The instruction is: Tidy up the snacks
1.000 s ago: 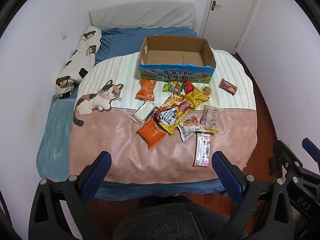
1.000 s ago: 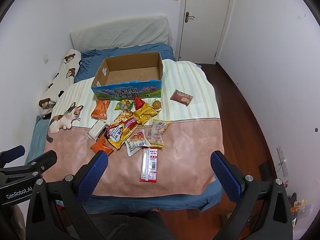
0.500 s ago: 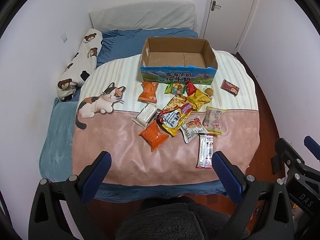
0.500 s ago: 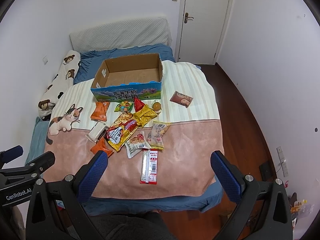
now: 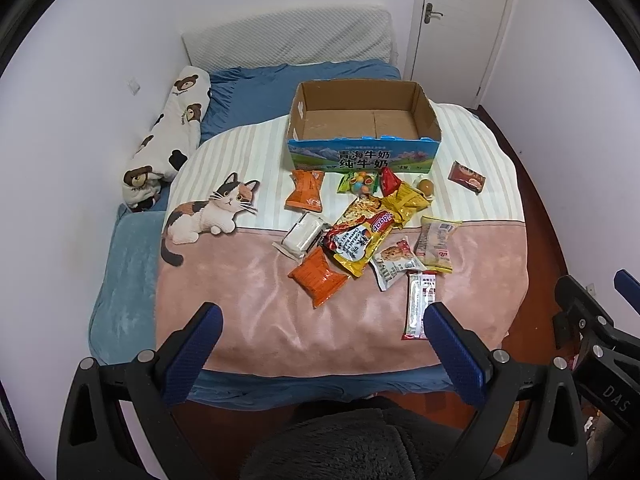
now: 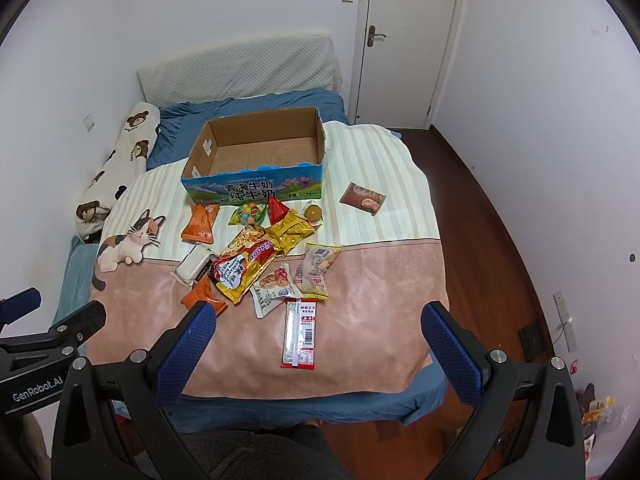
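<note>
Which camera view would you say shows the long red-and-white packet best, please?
The right wrist view: the long packet lies whole between the open fingers, barcode plain. In the left wrist view the packet sits off to the right, its near end partly hidden behind the left gripper's right finger.

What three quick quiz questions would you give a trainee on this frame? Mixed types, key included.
1. True or false: the cardboard box already holds some snacks.
2. Multiple choice: which packet lies nearest the right tongs? A) brown packet B) long red-and-white packet C) upper orange packet
3. Fill in: both the left tongs and the right tongs are ___ and hold nothing.

Key: 1 false, its floor is bare. 2 B. 3 open.
</note>
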### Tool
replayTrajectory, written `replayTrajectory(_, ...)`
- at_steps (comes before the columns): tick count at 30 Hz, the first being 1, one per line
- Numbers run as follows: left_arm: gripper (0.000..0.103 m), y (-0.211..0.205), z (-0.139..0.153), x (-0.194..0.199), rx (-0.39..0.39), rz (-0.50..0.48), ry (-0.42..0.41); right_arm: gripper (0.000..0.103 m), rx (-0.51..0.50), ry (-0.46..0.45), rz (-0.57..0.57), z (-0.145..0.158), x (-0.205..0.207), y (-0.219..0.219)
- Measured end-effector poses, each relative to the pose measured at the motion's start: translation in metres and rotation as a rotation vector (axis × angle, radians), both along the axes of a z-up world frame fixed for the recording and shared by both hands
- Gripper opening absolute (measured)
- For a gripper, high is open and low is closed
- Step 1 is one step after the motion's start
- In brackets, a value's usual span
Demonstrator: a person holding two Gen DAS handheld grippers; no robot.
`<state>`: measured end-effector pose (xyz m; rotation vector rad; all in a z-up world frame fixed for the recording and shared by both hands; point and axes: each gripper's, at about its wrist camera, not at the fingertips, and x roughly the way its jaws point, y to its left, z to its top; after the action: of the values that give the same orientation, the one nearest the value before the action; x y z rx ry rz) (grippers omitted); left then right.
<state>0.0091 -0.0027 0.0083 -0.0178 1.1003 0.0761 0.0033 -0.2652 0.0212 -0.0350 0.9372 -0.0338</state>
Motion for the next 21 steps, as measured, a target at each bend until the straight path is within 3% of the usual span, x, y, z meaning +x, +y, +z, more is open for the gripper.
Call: replayTrajectory(21,0.103,-0.0018,0.0007,0.0006,-0.004,0.002,-0.002,0.103,-0.001,-0.004,-0.003,0.0013,0.0003,-0.0007)
